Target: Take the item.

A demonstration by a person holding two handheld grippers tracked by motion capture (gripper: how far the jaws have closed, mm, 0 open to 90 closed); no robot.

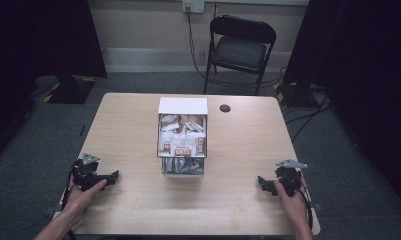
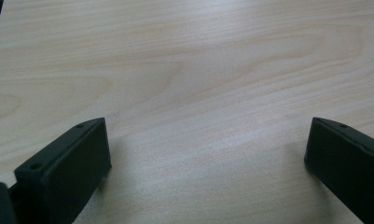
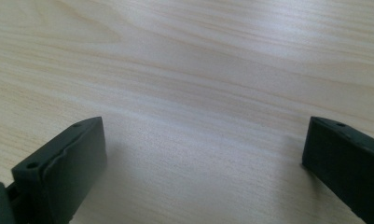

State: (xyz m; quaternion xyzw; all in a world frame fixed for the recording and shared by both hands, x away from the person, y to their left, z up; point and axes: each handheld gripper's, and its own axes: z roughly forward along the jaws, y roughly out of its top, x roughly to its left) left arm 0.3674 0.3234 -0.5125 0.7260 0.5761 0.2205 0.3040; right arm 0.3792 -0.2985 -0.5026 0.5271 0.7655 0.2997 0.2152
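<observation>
A clear box point(image 1: 182, 142) packed with small brown-and-white packets stands at the middle of the wooden table point(image 1: 128, 130), its white lid point(image 1: 182, 105) lying just behind it. My left gripper point(image 1: 113, 176) rests on the table near the front left corner, held by a hand, and points toward the centre. Its jaws stand wide apart over bare wood point(image 2: 208, 154) with nothing between them. My right gripper point(image 1: 261, 181) rests near the front right corner in the other hand and also points inward. It is open too, over bare wood point(image 3: 203, 154).
A small dark round cap point(image 1: 225, 108) lies on the table right of the lid. A black folding chair point(image 1: 240, 47) stands beyond the far edge, with cables on the floor around it. Dark curtains hang at both sides.
</observation>
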